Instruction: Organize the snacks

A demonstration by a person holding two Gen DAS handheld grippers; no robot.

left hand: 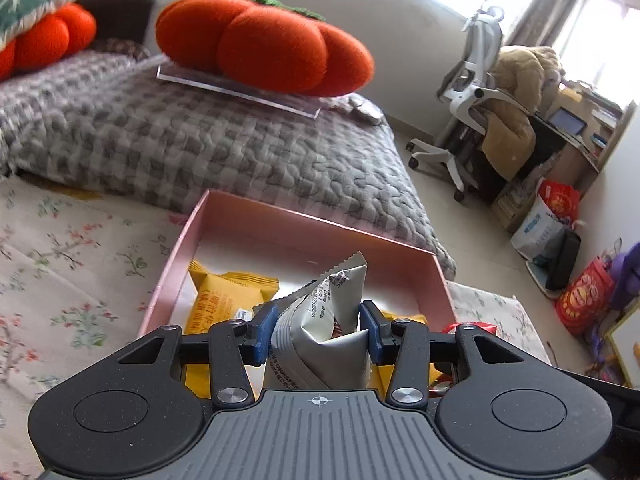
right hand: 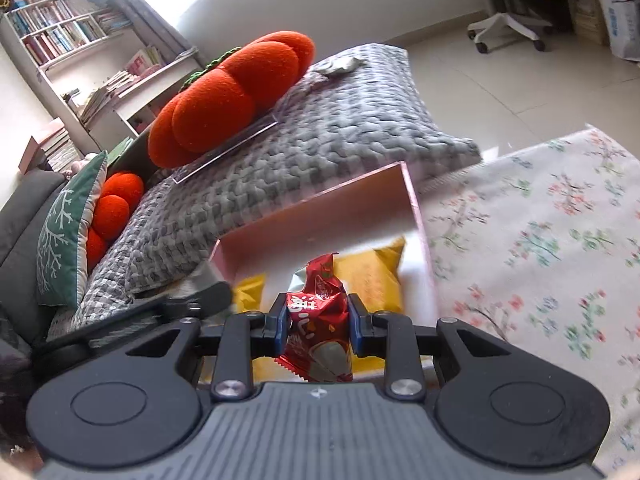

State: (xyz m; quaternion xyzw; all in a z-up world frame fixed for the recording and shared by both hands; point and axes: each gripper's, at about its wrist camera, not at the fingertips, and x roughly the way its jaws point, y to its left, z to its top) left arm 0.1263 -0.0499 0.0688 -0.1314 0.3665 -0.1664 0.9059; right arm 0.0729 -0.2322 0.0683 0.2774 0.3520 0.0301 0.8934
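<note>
A pink open box sits on a floral cloth, with yellow snack packets lying inside. My left gripper is shut on a silver snack packet and holds it above the near end of the box. My right gripper is shut on a red snack packet and holds it above the box too. The left gripper's black body shows at the left in the right wrist view. A bit of red wrapper shows at the right in the left wrist view.
A grey quilted cushion lies just beyond the box, bearing an orange pumpkin pillow on a clear acrylic sheet. The floral cloth spreads around. An office chair, bags and a bookshelf stand further off.
</note>
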